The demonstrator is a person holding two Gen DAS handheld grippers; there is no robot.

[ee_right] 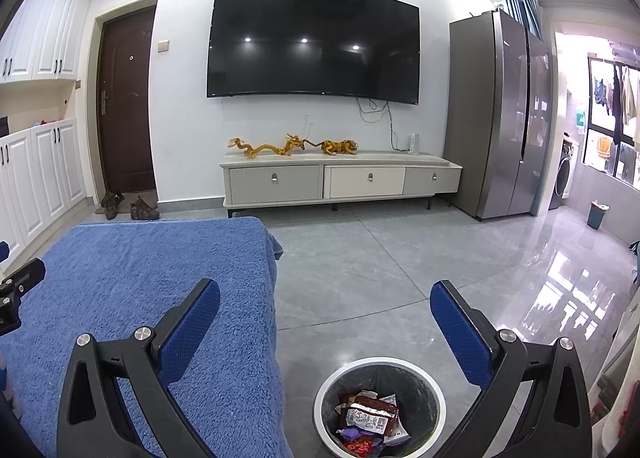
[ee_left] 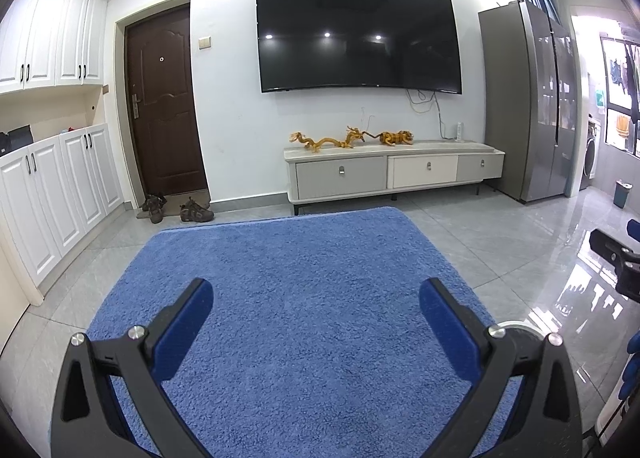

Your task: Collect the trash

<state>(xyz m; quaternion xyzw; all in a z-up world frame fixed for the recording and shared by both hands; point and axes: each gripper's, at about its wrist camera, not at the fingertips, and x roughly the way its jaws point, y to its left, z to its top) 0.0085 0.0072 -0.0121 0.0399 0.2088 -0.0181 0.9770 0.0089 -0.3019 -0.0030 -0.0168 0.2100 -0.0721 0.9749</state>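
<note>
A round bin [ee_right: 320, 402] with a white rim and black liner stands on the grey floor beside a table covered in blue fleece cloth [ee_right: 140, 298]. Several crumpled wrappers [ee_right: 370, 418], red, white and purple, lie inside it. My right gripper [ee_right: 326, 298] hangs open above the bin and the cloth's right edge, nothing between its blue pads. My left gripper [ee_left: 316, 296] is open too, over the bare blue cloth [ee_left: 304, 258]. The right gripper's black tip [ee_left: 608, 254] shows at the far right of the left wrist view.
A low TV cabinet [ee_right: 340, 178] with golden dragon figurines stands at the far wall under a wall-mounted TV [ee_right: 312, 42]. A grey fridge [ee_right: 496, 118] is at right, white cupboards [ee_left: 52, 194] at left, shoes [ee_left: 176, 210] by the brown door. A small teal bin [ee_right: 598, 214] sits far right.
</note>
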